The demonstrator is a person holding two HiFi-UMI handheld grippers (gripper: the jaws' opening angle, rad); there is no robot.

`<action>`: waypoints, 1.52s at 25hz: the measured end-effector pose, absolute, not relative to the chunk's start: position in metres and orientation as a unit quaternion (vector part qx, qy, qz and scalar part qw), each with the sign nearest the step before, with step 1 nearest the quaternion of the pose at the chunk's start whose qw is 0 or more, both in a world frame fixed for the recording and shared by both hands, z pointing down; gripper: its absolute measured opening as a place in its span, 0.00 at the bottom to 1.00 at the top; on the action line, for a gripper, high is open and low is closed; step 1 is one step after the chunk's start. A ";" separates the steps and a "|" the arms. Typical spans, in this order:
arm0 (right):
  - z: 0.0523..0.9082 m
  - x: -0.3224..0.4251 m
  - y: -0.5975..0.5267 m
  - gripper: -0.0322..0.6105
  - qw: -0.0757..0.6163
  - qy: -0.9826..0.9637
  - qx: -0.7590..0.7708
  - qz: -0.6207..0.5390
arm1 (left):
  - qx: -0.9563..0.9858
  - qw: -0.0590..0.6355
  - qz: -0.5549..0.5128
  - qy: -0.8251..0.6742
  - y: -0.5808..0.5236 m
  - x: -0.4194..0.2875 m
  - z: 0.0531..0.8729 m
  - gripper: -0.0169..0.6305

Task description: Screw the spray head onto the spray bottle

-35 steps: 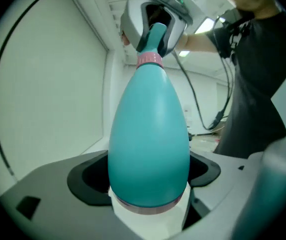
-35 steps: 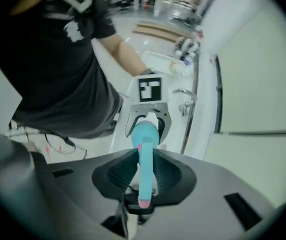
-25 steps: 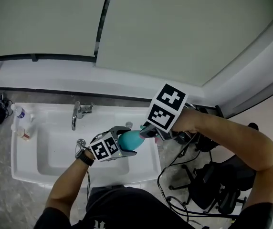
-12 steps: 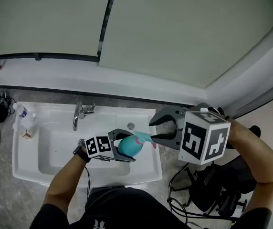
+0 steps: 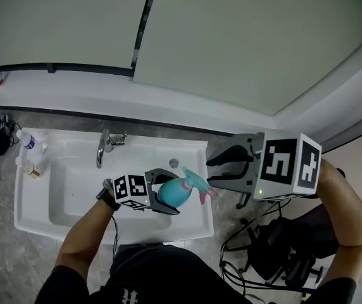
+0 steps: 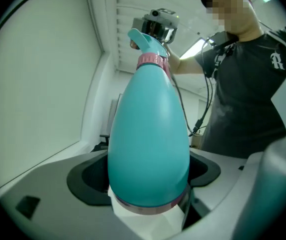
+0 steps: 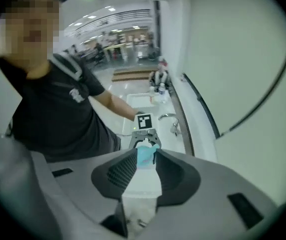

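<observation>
- Gripping the spray bottle (image 5: 168, 196), your left gripper (image 5: 173, 192) has its fingers clenched round it.
- Its spray head (image 5: 194, 181) looks seated; tightness unclear.
- Your right gripper (image 5: 208, 171), at 3 o'clock, has fingers released.

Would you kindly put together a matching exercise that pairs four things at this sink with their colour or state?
Things:
1. bottle
2. sink
3. left tool
4. right tool

Colour or state:
A. open, nothing between the jaws
B. teal
C. shut on the bottle
D. white

Pairs: 1-B, 2-D, 3-C, 4-A
</observation>
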State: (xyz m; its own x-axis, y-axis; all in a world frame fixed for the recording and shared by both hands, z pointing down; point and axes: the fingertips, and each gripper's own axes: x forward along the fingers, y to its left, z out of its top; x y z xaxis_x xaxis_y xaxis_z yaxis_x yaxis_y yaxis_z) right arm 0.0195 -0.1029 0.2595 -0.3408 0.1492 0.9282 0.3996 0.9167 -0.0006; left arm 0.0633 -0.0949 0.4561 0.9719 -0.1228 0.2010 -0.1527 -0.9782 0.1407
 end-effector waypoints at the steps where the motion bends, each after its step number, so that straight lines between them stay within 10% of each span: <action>1: 0.255 0.023 -0.100 0.20 0.541 -0.793 -0.204 -0.193 | 0.991 0.079 0.093 -0.052 -0.090 0.065 0.453 0.67; 5: 0.281 0.044 -0.092 0.20 0.530 -0.639 -0.309 -0.463 | 0.992 0.083 0.089 0.017 -0.068 0.074 0.442 0.67; 14: 0.324 0.038 -0.057 0.35 0.502 -0.567 -0.394 -0.521 | 0.985 0.085 0.108 0.103 -0.043 0.083 0.431 0.67; 24: 0.354 0.040 -0.109 0.25 0.646 -0.676 -0.221 -0.277 | 0.947 0.069 0.274 -0.154 -0.113 0.053 0.459 0.67; 30: 0.377 0.045 -0.148 0.25 0.649 -0.746 0.004 0.148 | 0.820 -0.017 0.434 -0.373 -0.155 0.015 0.476 0.67; 38: 0.371 0.037 -0.132 0.29 0.614 -0.760 0.041 0.208 | 0.938 0.082 0.260 -0.213 -0.125 0.066 0.487 0.67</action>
State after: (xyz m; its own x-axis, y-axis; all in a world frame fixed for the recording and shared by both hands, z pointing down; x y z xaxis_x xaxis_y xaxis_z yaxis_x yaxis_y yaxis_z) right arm 0.0369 -0.1324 0.3709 -0.2426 0.1925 0.9508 -0.3183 0.9100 -0.2655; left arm 0.0660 -0.1253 0.4874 0.7737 -0.3573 0.5232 -0.4431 -0.8954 0.0437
